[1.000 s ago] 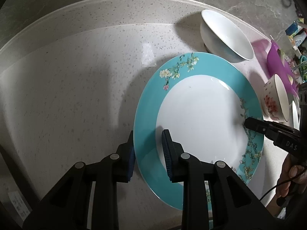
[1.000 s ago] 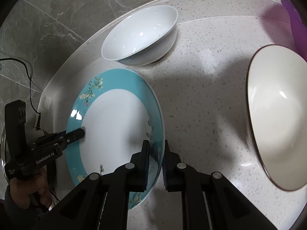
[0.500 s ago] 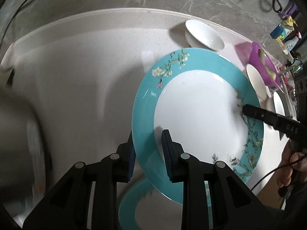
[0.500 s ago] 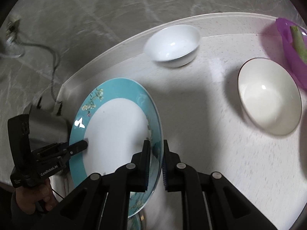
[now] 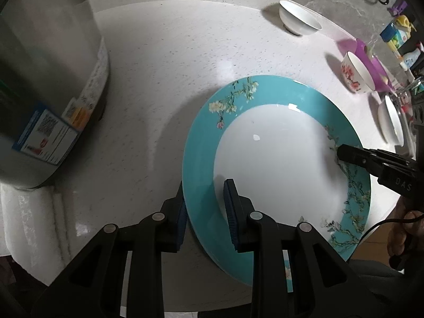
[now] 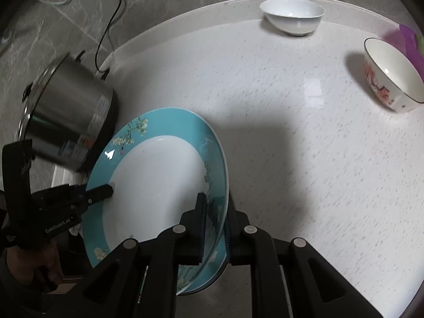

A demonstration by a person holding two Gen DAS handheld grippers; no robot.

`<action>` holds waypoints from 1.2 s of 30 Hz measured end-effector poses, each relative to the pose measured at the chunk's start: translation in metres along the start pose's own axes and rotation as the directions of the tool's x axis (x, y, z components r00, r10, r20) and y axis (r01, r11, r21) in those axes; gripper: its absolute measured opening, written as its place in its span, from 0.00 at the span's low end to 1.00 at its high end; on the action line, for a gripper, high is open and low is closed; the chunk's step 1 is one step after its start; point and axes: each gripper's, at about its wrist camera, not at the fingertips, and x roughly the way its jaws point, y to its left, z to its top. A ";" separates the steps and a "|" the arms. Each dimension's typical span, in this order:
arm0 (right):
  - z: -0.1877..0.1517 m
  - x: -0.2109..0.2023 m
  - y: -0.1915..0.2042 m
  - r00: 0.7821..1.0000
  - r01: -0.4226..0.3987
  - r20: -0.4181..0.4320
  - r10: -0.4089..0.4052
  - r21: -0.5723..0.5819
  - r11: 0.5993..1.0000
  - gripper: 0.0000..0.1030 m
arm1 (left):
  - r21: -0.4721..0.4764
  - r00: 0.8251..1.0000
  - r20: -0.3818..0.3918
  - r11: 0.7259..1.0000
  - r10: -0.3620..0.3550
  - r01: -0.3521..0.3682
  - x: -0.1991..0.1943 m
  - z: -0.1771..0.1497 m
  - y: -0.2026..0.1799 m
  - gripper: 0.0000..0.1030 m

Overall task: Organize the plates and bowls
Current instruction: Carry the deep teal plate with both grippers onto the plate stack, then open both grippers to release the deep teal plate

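Plate (image 5: 278, 159) raised since earlier | left gripper (image 5: 204, 206) clamps rim | right gripper (image 6: 214, 217) clamps opposite rim | pot (image 5: 45, 79) newly visible

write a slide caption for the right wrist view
Both grippers clamp opposite rims of the teal floral plate, lifted above the counter.

Your surface: speckled white counter (image 6: 304, 137) | far: white bowl (image 6: 291, 16) | right: floral bowl (image 6: 389, 79) | left: steel pot (image 6: 66, 111)
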 end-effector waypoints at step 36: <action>-0.043 0.002 0.020 0.968 0.226 0.137 -0.211 -0.108 0.968 0.72 | 0.099 0.989 0.151 0.995 0.001 -0.016 -0.024 0.002 -0.011 0.91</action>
